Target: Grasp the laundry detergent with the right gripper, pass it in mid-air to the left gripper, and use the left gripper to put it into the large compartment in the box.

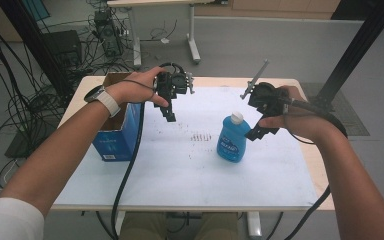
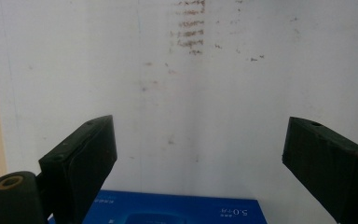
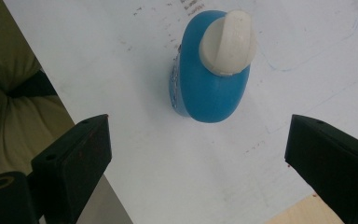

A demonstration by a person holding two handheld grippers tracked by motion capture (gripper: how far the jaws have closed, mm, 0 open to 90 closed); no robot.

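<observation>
Presently an open blue cardboard box (image 1: 117, 127) is standing at the table's (image 1: 190, 180) left edge, well apart from the bottle, with nothing lying between. Upright right of centre, the blue bottle (image 1: 233, 139) is showing a white cap (image 3: 227, 43) and printed label. Both the left gripper (image 1: 169, 111) and right gripper (image 1: 261, 131) are hovering wide open, gripping nothing.

- One blue bottle (image 1: 233, 140) with a single white cap (image 1: 237, 118) stands on the surface.
- One blue cardboard box (image 1: 117, 131), open at the top, sits at the left side.
- One white sheet (image 1: 190, 170) covers the one surface (image 1: 315, 165).
- Two claws: the left claw (image 1: 169, 114) and the right claw (image 1: 262, 132), each with two black jaws spread apart and nothing between them.
- Two forearms, one per claw.
- One watch (image 1: 102, 98), on the left wrist.
- One patch of reddish marks (image 1: 201, 136) on the sheet.
</observation>
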